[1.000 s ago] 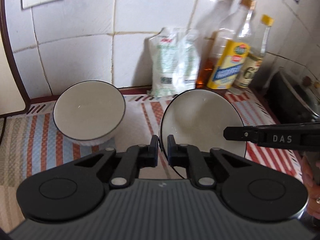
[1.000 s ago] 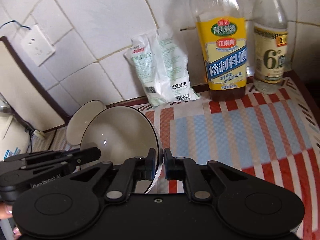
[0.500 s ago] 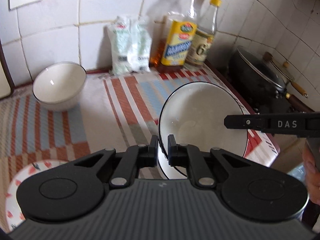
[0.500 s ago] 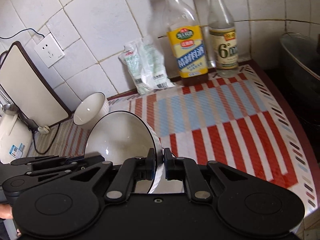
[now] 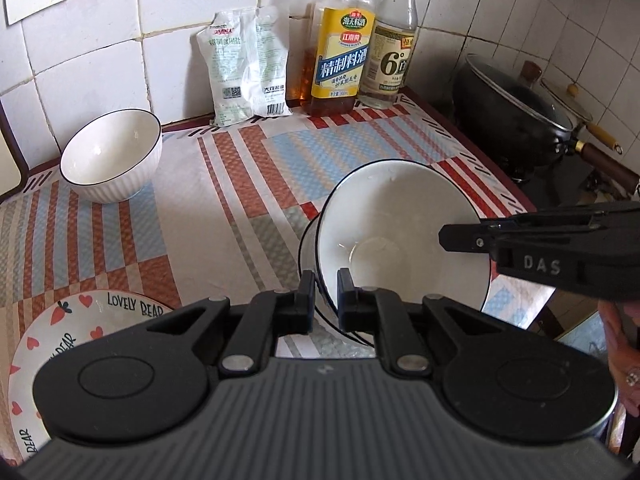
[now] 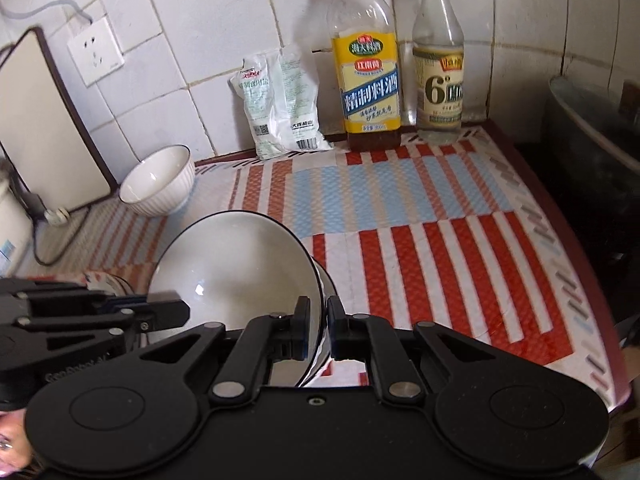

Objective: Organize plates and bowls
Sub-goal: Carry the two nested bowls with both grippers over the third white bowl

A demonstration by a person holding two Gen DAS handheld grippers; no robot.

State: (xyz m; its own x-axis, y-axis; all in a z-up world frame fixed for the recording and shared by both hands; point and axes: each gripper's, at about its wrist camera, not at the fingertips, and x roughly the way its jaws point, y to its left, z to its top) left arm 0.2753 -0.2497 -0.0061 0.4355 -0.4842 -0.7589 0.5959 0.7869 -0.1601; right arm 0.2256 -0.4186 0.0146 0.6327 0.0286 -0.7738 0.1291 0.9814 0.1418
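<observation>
Change since earlier: we carry the held bowl [image 5: 400, 236] away from the wall and lower, toward the front of the striped mat [image 5: 224, 200]; the bottles now stand farther from us.
Held bowl position: it hangs tilted over the front right part of the mat, and a second dark rim shows just under it, so we think it goes into another bowl [image 5: 308, 248] there.
Left gripper [image 5: 323, 300]: clenched on the near rim of the held bowl, one finger inside, one outside.
Right gripper [image 6: 318, 326]: also clenched on the rim, at the opposite side.
Other dishes: the ribbed bowl [image 5: 112, 156] sits near the wall, well apart; the bear plate [image 5: 60, 328] lies at the front left.
How it handles: we judge it glazed ceramic, so stiff, rather heavy, slippery and fragile.
Where to hold: on the rim, at two opposite sides, and we lower it slowly to avoid a chip.
</observation>
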